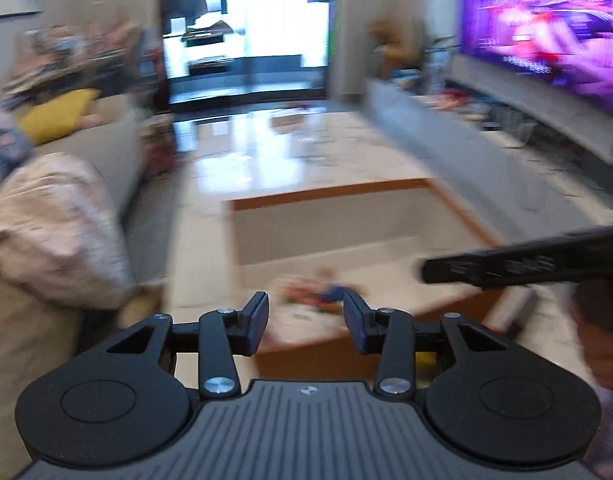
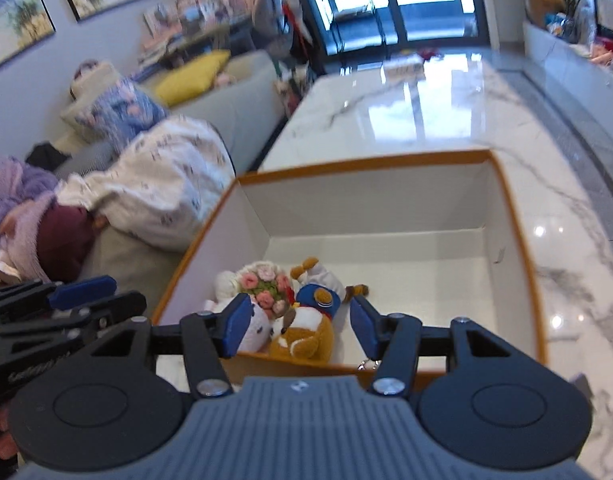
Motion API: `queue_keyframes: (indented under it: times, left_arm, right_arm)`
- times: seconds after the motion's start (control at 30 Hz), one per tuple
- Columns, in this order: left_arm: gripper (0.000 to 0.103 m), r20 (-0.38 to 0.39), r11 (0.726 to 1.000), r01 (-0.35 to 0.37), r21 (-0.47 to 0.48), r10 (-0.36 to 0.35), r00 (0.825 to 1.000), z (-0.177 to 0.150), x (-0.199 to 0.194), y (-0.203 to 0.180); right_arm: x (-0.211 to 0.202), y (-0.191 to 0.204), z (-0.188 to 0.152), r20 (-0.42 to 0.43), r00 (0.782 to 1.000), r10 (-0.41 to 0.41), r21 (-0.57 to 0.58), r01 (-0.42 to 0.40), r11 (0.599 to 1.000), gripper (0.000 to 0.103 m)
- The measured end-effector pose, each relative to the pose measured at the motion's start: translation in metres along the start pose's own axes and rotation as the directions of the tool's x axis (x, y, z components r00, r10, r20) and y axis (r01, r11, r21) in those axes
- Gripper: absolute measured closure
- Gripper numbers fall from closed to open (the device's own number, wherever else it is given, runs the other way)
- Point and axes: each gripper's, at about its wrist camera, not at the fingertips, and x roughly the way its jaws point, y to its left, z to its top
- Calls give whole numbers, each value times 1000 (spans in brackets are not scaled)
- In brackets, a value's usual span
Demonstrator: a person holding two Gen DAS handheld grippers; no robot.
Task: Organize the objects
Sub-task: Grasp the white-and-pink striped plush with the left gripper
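An open white box with an orange rim stands on the marble table. Inside it lie a white plush with pink flowers and a brown plush with a blue sailor cap, at the near left corner. My right gripper is open and empty, just above the box's near edge over the plush toys. My left gripper is open and empty, near the same box, which is blurred; the toys show as a colourful smear. The right gripper's body crosses the left wrist view. The left gripper shows at the left of the right wrist view.
The glossy marble table stretches far ahead. A grey sofa with a yellow cushion, a blanket and a person in purple runs along the left. A lit TV and low cabinet stand at the right.
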Motion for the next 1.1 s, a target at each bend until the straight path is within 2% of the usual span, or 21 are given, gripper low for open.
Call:
queue_keyframes:
  times: [0.13,0.23,0.47,0.57,0.67,0.83,0.97,1.03,1.1]
  left_arm:
    - [41,-28,988,155,30,-154,988,-19,-5,-23]
    - [39,-68,974,207,96,-201,977,-38,1,-43]
    - [35,-146,957,168,238,-136,980,-80,31,-85]
    - [35,-147,939,104,329,-57,987,-106,37,-107]
    - [35,-134,911,49,410,7,991,-118,48,-120]
    - [31,-99,854,-22,519,86,991,-129,65,-142]
    - [25,-91,823,-64,564,139,986,-137,74,-155]
    - [23,-79,793,-88,602,169,982,-143,78,-158]
    - [22,-70,783,-93,615,171,983,-147,79,-160]
  right_arm:
    - [-31,-10,-23,39,999,-29,28,28,999,46]
    - [-45,-19,-46,48,997,-66,54,63,997,46]
    - [-58,-38,-104,8,987,-161,31,161,986,46]
    - [-56,-45,-128,-36,979,-201,12,201,979,46]
    - [-59,-58,-143,-82,973,-214,41,217,975,46]
    - [-61,-64,-143,-90,967,-237,62,243,968,46]
    - [-58,-64,-142,-84,969,-231,51,235,971,46]
    - [-57,-62,-141,-68,971,-231,34,234,972,46]
    - [-54,-61,-138,-58,968,-242,20,244,970,46]
